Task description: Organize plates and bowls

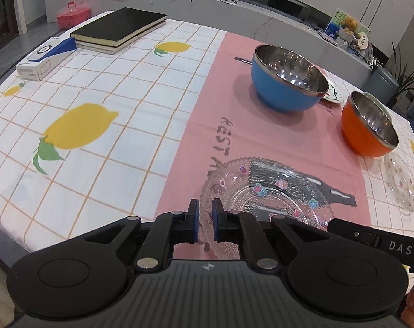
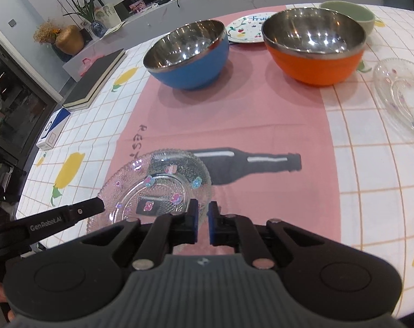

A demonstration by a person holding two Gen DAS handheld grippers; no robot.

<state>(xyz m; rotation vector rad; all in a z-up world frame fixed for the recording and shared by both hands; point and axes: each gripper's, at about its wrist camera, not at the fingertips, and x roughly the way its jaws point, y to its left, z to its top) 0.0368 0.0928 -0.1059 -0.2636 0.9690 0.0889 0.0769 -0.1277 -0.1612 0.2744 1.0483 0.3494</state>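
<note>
Looks like early days: both grippers are pinched on the rim of the bumpy clear glass plate (image 2: 157, 188), left gripper (image 1: 205, 218) and right gripper (image 2: 203, 218) on opposite edges, plate low at 6 o'clock. Blue bowl (image 2: 186, 54), orange bowl (image 2: 313, 47) (shiny steel inside) and a second glass plate (image 2: 404, 93) at 2 o'clock sit unstacked on the counter (image 1: 97, 142).

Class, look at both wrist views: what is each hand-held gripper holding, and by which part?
Both grip the clear glass plate by its near rim: left hand-held gripper and right hand-held gripper.
</note>
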